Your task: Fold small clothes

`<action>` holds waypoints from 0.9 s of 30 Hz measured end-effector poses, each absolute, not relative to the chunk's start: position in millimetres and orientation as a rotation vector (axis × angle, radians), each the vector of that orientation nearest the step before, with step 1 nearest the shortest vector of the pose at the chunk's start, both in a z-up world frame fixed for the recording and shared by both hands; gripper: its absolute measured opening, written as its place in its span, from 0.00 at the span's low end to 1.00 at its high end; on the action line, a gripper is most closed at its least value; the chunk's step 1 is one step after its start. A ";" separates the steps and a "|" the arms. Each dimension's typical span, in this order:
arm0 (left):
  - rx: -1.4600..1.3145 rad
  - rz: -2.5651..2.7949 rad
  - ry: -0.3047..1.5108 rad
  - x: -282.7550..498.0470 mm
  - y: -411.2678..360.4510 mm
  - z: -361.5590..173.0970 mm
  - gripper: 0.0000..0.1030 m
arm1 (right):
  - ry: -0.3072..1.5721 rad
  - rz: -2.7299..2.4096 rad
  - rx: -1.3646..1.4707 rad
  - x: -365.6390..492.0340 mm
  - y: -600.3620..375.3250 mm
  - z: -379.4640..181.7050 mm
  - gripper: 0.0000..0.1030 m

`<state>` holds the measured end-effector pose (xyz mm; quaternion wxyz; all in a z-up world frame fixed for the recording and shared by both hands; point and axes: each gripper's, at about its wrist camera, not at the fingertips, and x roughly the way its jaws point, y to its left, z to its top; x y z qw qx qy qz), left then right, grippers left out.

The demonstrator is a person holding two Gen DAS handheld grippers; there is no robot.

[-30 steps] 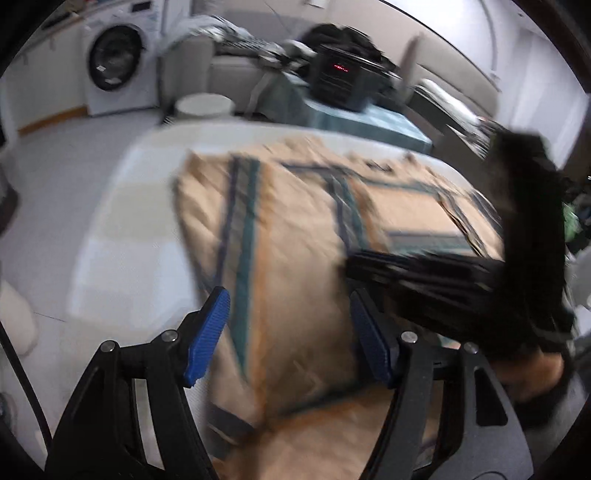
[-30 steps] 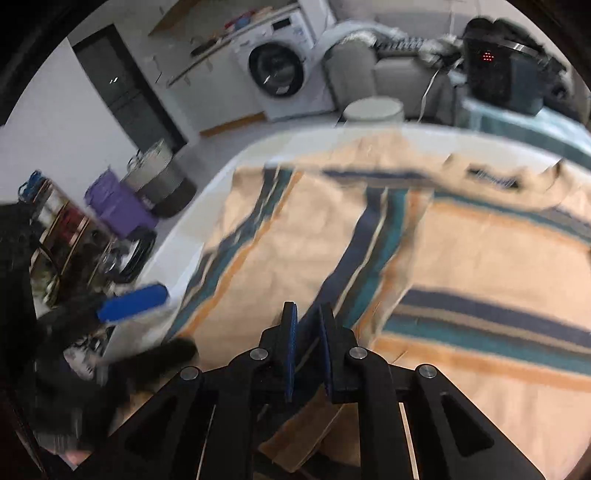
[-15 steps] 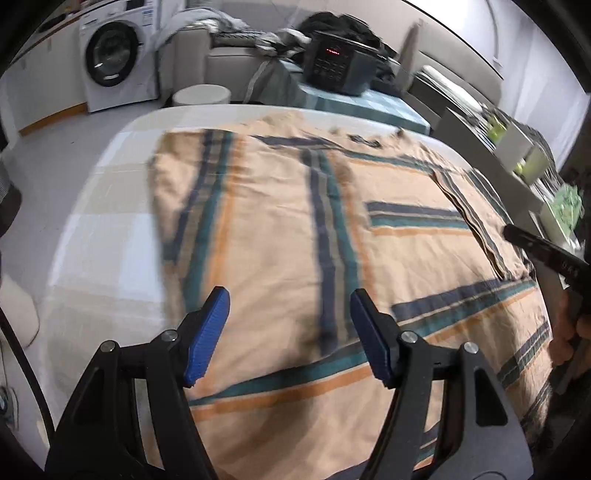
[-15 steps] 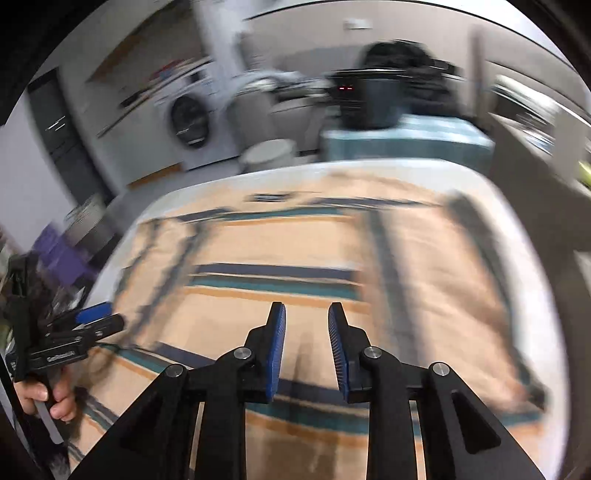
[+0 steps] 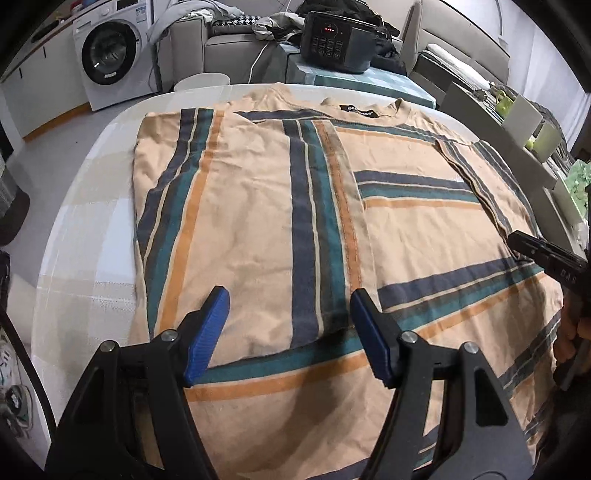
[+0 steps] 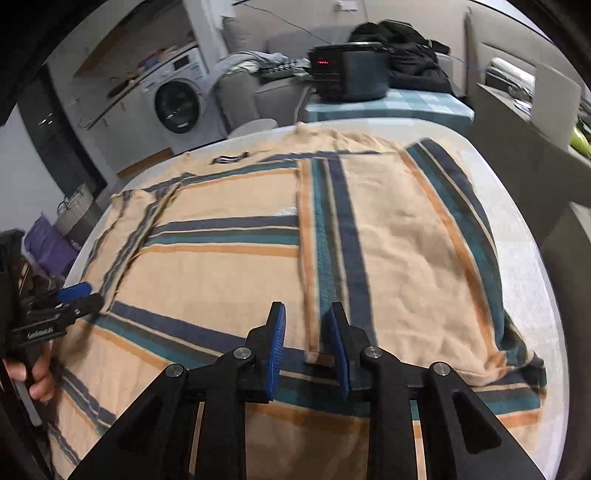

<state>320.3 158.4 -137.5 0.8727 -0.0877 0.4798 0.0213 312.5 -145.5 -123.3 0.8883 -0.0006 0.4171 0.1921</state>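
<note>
A tan T-shirt [image 5: 424, 229] with navy, teal and orange stripes lies flat on the white table [image 5: 92, 206]. One side is folded in over the body, its edge running down the middle; the collar label points away. It also shows in the right wrist view [image 6: 229, 266]. My left gripper [image 5: 290, 332] is open and empty, hovering over the folded panel's near edge. My right gripper [image 6: 308, 343] is open a little and empty, above the fold's near corner. It also shows at the right edge of the left wrist view [image 5: 546, 254].
A black cooker [image 5: 332, 35] stands on a checked table behind. A washing machine [image 5: 107, 55] is at the back left, with a sofa piled with clothes and a white stool [image 5: 201, 79]. A grey shelf [image 5: 517, 122] with cups runs along the right.
My right gripper let go of the shirt's fold and opened, then drew back to the right. The folded side now lies flat. My left gripper stayed open and pulled back slightly.
</note>
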 end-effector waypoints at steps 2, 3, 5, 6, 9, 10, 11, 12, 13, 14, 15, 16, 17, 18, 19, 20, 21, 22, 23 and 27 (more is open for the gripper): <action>-0.196 0.050 0.972 323.0 160.8 -133.6 0.63 | 0.841 0.384 0.015 312.6 -147.4 -120.7 0.24; -0.201 0.062 0.961 326.7 162.3 -132.9 0.63 | 0.835 0.369 0.027 316.0 -149.0 -120.0 0.24; -0.186 0.083 0.953 337.9 165.3 -133.8 0.63 | 0.832 0.302 0.033 320.0 -157.3 -119.6 0.24; -0.162 0.107 0.937 343.8 166.9 -135.2 0.63 | 0.833 0.246 0.022 325.7 -164.0 -120.3 0.24; -0.151 0.136 0.970 355.4 169.7 -144.9 0.63 | 0.836 0.175 0.045 332.4 -181.9 -125.8 0.24; -0.128 0.138 0.951 354.5 166.2 -143.2 0.64 | 0.836 0.178 0.049 332.9 -182.5 -126.2 0.25; -0.121 0.119 0.963 354.8 163.3 -143.8 0.65 | 0.836 0.181 0.036 332.7 -179.4 -126.2 0.27; -0.106 0.113 0.966 354.3 159.6 -143.8 0.65 | 0.834 0.196 0.018 332.1 -174.6 -126.3 0.27; -0.094 0.111 0.967 353.7 157.5 -143.2 0.65 | 0.834 0.229 -0.001 331.3 -167.8 -126.4 0.27; -0.096 0.102 0.967 353.8 157.8 -142.6 0.65 | 0.837 0.258 -0.010 330.3 -162.0 -126.5 0.27; -0.114 0.082 0.964 353.9 160.6 -141.0 0.65 | 0.840 0.287 -0.011 330.3 -157.9 -126.4 0.27; -0.149 0.071 0.957 355.9 166.5 -138.9 0.65 | 0.842 0.307 0.003 330.7 -156.8 -125.2 0.27; -0.168 0.078 0.952 359.2 171.6 -137.7 0.65 | 0.843 0.310 0.018 331.4 -157.0 -125.1 0.27; -0.179 0.104 0.948 364.1 178.4 -136.4 0.65 | 0.840 0.296 0.029 331.7 -159.7 -123.5 0.27; -0.190 0.135 0.937 370.7 186.9 -134.9 0.65 | 0.836 0.284 0.033 329.1 -161.2 -122.1 0.27; -0.210 0.158 0.920 377.8 196.0 -134.6 0.65 | 0.835 0.274 0.042 329.0 -165.0 -121.1 0.27; -0.227 0.174 0.913 381.5 201.2 -135.3 0.65 | 0.837 0.272 0.048 329.1 -166.7 -120.2 0.27; -0.246 0.201 0.918 387.9 207.8 -138.8 0.65 | 0.841 0.266 0.057 328.3 -170.4 -119.0 0.27; -0.241 0.206 0.939 394.3 209.7 -143.9 0.65 | 0.842 0.259 0.060 327.6 -173.2 -117.7 0.27; -0.132 0.154 0.946 402.9 191.5 -143.0 0.67 | 0.849 0.249 0.057 327.1 -176.7 -117.1 0.27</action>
